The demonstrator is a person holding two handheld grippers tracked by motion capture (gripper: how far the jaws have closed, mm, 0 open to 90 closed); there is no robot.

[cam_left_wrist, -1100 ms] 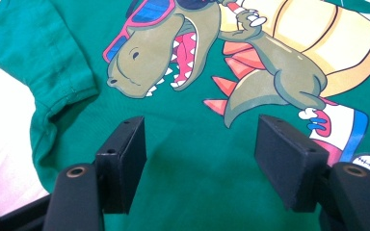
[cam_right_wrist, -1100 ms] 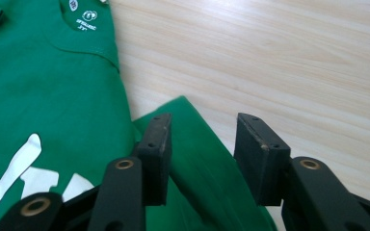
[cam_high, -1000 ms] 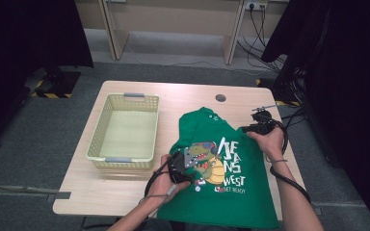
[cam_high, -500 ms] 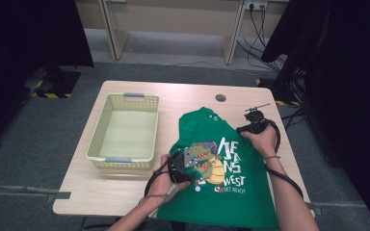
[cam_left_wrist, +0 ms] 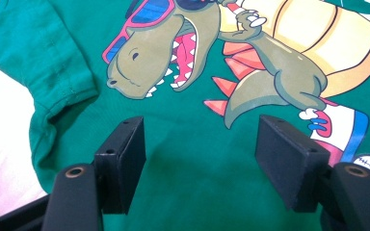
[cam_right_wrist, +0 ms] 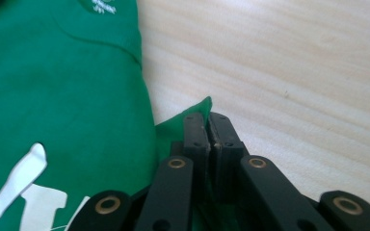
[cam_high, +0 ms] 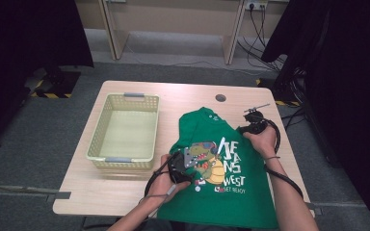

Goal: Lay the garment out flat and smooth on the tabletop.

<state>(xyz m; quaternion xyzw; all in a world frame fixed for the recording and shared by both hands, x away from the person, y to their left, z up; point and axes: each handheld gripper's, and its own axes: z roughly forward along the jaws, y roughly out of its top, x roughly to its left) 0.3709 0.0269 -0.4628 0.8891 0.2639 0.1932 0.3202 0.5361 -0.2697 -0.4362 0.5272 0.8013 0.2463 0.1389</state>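
The right tool is sitting right of centre in the high view, at the right-hand edge of the green T-shirt. Its jaws have just been closing, and in the right gripper view the right tool is showing them pressed together at lower centre, pinching a small fold of green cloth that is sticking up past the tips. That fold is lying on the pale wood of the bench, just beside the edge of the shirt body.

The left tool is resting at lower centre of the high view, over the left part of the shirt's print. In the left gripper view the left tool is holding its jaws well apart at the bottom of the frame, with bare green cloth between them and nothing gripped; whether the tips are touching the cloth I cannot tell.

The T-shirt is lying spread flat across the lower right half of the bench, its lower edge reaching the bench's near edge. The print is showing a cartoon dinosaur in red-and-blue sunglasses. White lettering beside it is reading partly as "WEST", with small words beneath that seem to end in "READY"; the rest is too blurred. A small white neck label is unreadable.

A yellow basket is standing at centre left of the high view.
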